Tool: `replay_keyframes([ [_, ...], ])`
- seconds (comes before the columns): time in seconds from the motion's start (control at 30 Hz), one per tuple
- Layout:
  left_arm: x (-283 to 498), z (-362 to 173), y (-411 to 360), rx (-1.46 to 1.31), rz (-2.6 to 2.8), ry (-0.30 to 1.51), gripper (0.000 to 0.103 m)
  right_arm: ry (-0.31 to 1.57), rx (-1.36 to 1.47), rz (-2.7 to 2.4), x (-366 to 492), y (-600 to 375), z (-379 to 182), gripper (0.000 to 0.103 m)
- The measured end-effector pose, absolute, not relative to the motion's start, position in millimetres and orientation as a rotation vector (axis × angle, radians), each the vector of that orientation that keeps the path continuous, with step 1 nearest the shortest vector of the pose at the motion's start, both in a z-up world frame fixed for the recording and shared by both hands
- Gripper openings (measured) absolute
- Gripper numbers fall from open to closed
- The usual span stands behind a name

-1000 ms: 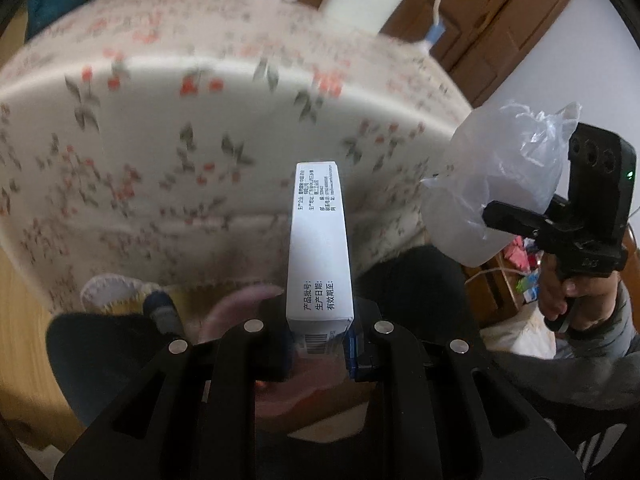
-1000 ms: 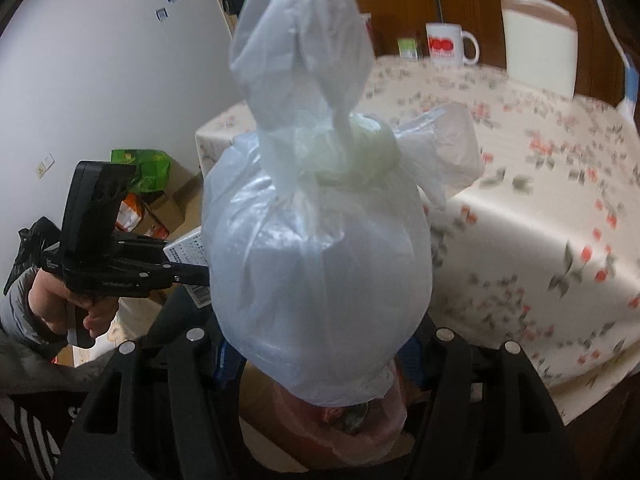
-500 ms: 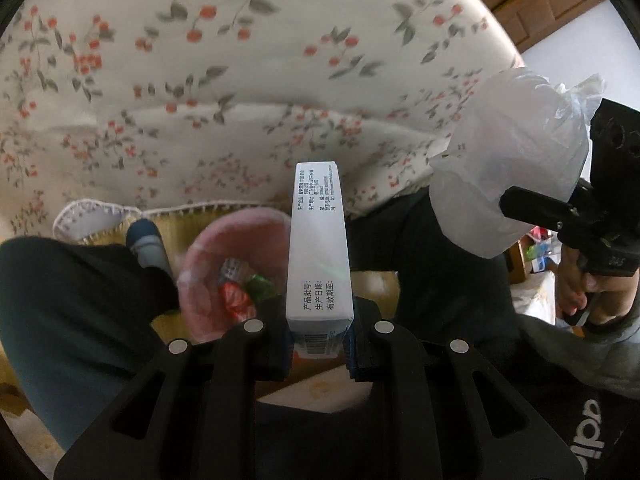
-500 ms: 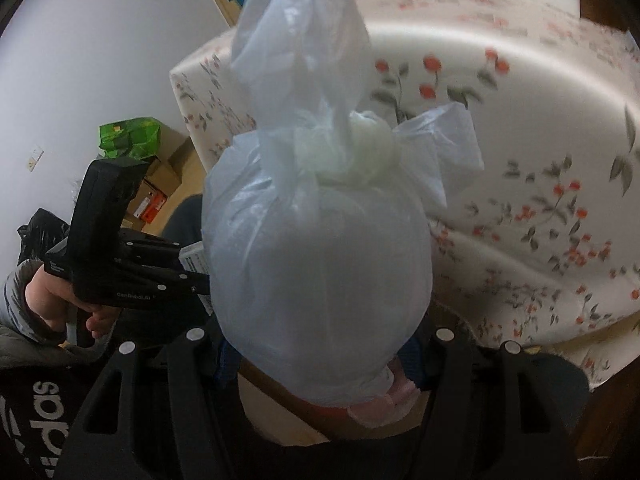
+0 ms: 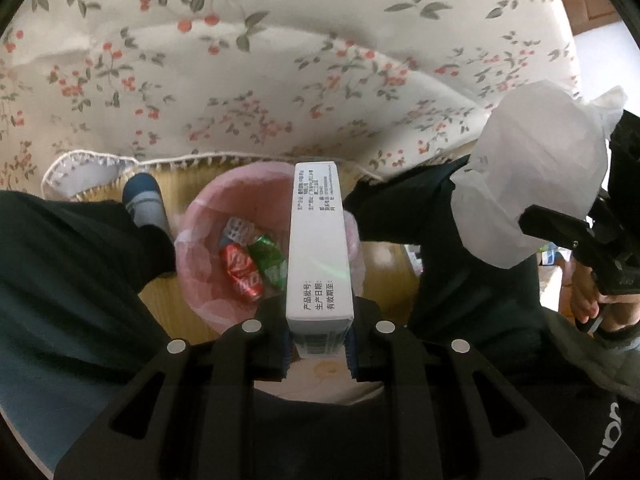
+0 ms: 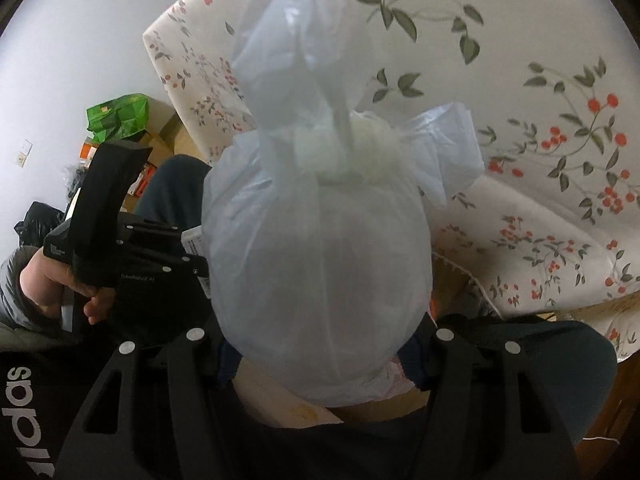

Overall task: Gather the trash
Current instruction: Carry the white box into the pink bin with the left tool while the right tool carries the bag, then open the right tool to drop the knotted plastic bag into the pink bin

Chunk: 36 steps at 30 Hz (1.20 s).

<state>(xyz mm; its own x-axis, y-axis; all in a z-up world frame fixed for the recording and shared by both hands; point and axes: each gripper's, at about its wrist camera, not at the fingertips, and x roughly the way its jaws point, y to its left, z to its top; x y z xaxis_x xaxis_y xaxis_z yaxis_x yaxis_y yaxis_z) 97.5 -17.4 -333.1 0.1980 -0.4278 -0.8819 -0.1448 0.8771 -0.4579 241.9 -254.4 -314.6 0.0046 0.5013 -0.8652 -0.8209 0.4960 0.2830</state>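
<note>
Left tongs point(image 5: 318, 350) opening, white carton point(image 5: 320, 248) between pads, directly above pink-lined bin point(image 5: 200, 248); may tip past bin rim. Right tongs point(image 6: 320, 354) pinching knotted plastic bag point(image 6: 320, 264) beside bin (bulky, could snag rim). Readable: Chinese print on carton; "adidas" on sleeve point(image 6: 24, 420).
</note>
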Motion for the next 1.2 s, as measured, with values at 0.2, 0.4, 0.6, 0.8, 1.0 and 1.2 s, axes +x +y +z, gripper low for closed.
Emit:
replay_keyframes([
  [0.2,98,-333,-12,-0.533,-0.188,1.362,0.087,1.217,-0.375,1.064,247,-255,-336,0.062],
  [0.4,100,-320,-11,-0.516,-0.200,1.339,0.097,1.296,-0.406,1.058,244,-251,-360,0.062],
  [0.6,100,-308,-6,-0.506,-0.189,1.312,0.097,1.357,-0.433,1.048,242,-245,-382,0.063],
  [0.8,100,-303,-2,-0.488,-0.173,1.302,0.097,1.398,-0.462,1.018,240,-238,-398,0.065],
  [1.0,101,-301,2,-0.448,-0.144,1.307,0.097,1.379,-0.456,0.997,241,-235,-395,0.098],
  [1.2,102,-300,0,-0.402,-0.142,1.321,0.097,1.380,-0.450,0.983,244,-239,-394,0.098],
])
